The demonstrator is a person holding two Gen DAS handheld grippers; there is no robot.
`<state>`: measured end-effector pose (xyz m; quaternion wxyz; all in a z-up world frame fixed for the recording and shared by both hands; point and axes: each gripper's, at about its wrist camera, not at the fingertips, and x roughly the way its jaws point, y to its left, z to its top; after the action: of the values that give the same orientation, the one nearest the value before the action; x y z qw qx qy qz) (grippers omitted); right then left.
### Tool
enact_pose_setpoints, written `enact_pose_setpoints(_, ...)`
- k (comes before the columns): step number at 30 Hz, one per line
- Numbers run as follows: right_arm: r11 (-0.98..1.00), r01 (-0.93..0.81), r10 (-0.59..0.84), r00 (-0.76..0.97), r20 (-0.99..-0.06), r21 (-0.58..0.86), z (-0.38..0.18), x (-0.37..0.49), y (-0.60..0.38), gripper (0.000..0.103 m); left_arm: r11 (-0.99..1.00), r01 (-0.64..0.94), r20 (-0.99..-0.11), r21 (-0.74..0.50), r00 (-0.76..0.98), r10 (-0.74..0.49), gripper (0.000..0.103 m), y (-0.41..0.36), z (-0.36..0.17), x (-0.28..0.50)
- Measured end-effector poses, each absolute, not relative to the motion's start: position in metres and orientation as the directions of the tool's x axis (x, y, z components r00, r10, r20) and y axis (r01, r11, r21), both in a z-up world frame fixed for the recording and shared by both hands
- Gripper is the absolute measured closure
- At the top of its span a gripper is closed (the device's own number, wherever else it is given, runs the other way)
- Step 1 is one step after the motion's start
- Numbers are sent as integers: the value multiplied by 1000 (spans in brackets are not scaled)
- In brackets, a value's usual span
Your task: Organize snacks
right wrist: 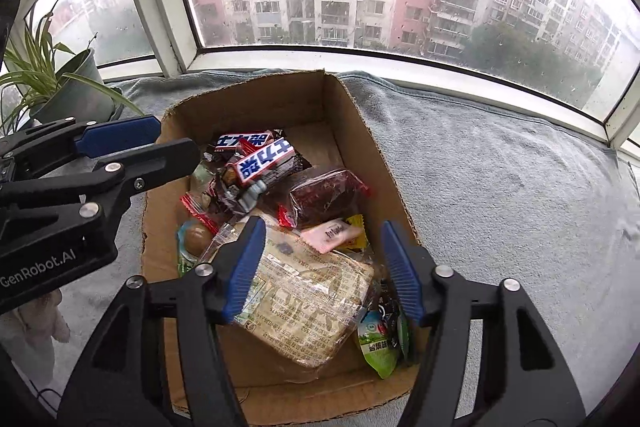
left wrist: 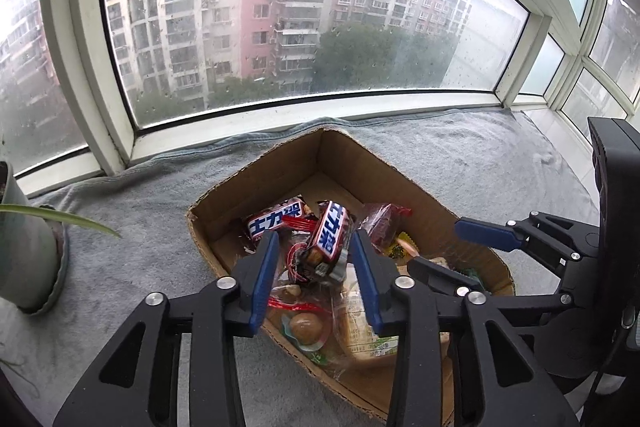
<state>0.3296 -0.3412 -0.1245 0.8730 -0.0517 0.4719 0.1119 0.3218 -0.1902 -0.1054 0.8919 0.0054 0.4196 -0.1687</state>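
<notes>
Potted plant [right wrist: 76, 87] at far left on the grey towel [right wrist: 500, 187] covering the window-ledge surface; not involved.

Left hand-held gripper [left wrist: 314, 263]: jaws part open, blue pads either side of a chocolate bar [left wrist: 330, 233] in the cardboard box [left wrist: 280, 163]. Bar sits tilted on top of the pile, long axis running roughly away from the gripper. Pads appear apart from the wrapper on both sides; no grip seen. A 2nd bar [left wrist: 276, 219] lies just beyond-left, crosswise.

Centre: box holds all snacks visible — 2 bars, dark red packet [right wrist: 326, 195], pink sachet [right wrist: 332, 233], brown sweet [right wrist: 196, 237], large flat cracker pack [right wrist: 312, 291], green pouch [right wrist: 378, 343]. Nothing loose seen on the towel.

Right hand-held gripper [right wrist: 320, 271]: jaws wide open, empty, poised over the cracker pack at the near end of the box. Pack's long axis runs diagonally, near-right to far-left, so jaws straddle it roughly across its width.

Assessment: sorting looks near complete or between items. Key relation: bar lies directly btwn left jaws, left hand nearer to it; cracker pack directly under right. Risk: slippery wrappers, crowded pile.
</notes>
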Motion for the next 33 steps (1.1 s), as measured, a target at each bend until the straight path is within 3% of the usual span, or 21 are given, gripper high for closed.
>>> enact_pose_setpoints(2, 971, -240, 133, 533, -835, 1, -124, 330, -342, 21, 942, 307, -748, -133, 592, -299, 50, -191, -106, 322)
enact_pose_setpoints(6, 973, -231, 115, 539, -835, -16, -124, 329, -344, 19, 946, 300, -750, -123, 596, -287, 40, -190, -106, 322)
enact_pose_setpoints(28, 986, -157, 58, 631, -774, -54, -76, 281, -333, 18, 946, 296, -719, -132, 628, -297, 38, -164, -80, 287)
enact_pose_setpoints(33, 989, -143, 71, 663, -745, -33, -57, 263, -330, 12, 946, 297, -697, -131, 650, -301, 38, -154, -67, 268)
